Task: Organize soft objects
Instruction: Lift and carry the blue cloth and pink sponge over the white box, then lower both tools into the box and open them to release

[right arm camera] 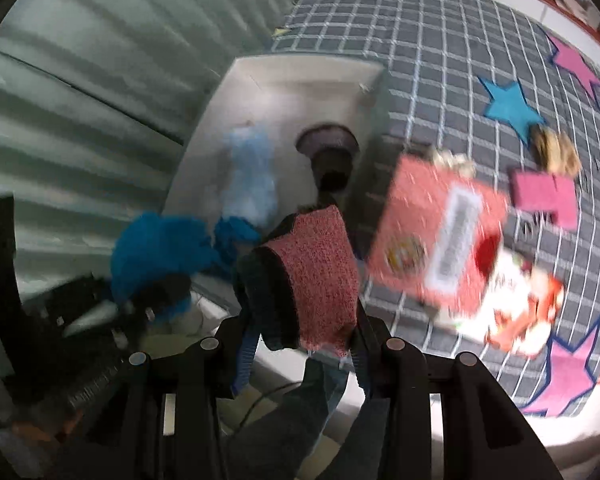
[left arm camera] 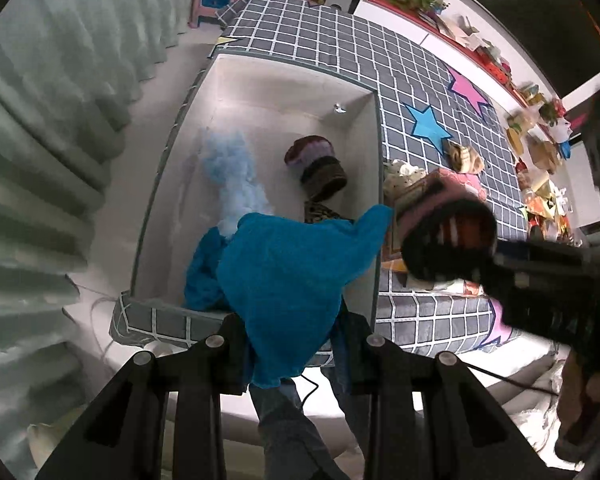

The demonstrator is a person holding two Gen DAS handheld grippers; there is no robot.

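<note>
We carry two soft items to the bin [left arm camera: 364, 160]: left gripper [left arm camera: 292, 344] clamps a blue cloth [left arm camera: 284, 280] over its near rim, right gripper [right arm camera: 300, 340] clamps a pink knit [right arm camera: 316, 276] beside. Next, we judge, each needs lowering inside and releasing.

blue cloth [left arm camera: 284, 280]: fuzzy matt fleece between the left claw's jaws
knit piece [right arm camera: 312, 276]: coarse red-and-black yarn in the right claw
box [left arm camera: 260, 92]: smooth white inside, possibly fabric-lined
mat [left arm camera: 340, 48]: matt grey checked textile
</note>
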